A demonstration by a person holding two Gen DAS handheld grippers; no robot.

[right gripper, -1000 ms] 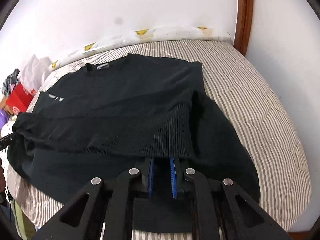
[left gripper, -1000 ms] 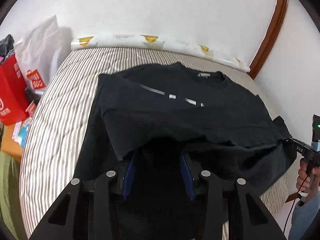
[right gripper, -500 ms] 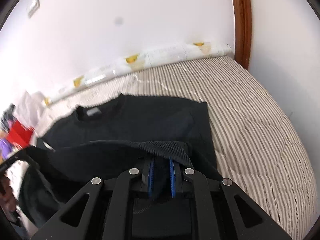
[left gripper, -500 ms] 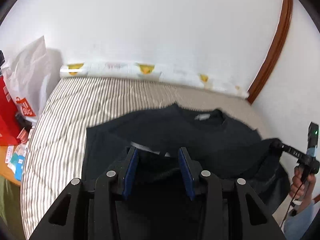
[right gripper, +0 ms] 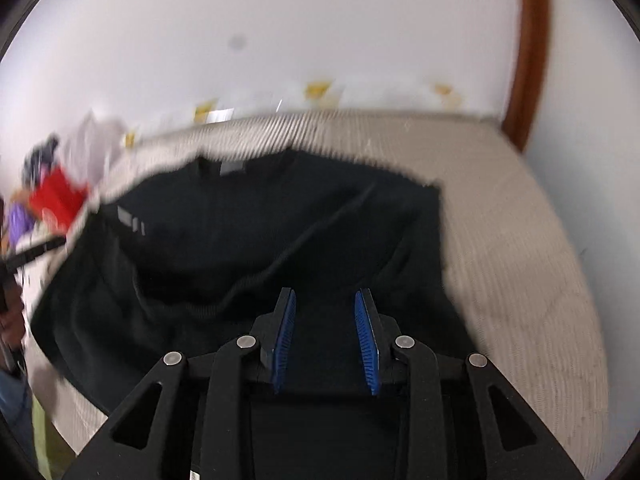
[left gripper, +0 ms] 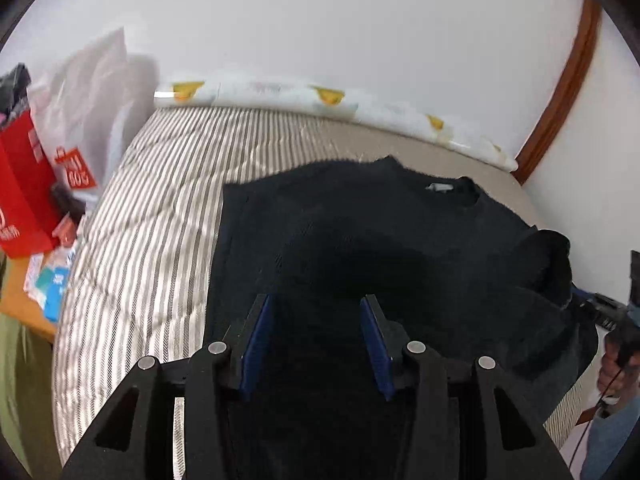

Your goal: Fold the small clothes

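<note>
Soft, even light fills both views, brightest on the white wall point(left gripper: 360, 32). The black sweater point(left gripper: 380, 240) swallows detail into near-featureless dark. The right wrist view is smeared by motion blur, the striped bed point(right gripper: 520, 260) streaked; fisheye curvature bends the edges, corners vignetted black.

right wrist view motion-blurred; sweater point(right gripper: 248, 248) hem hidden under right tool point(right gripper: 325, 340).

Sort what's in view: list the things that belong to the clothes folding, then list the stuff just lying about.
Part of the job:
- black knit sweater, lower half folded up over its chest
- striped quilted bed cover it lies on
- left gripper
- right gripper, jaws just opened, clear of the cloth

Just lying about:
- red paper bag
- white plastic shopping bag
- white patterned bolster along the wall
</note>
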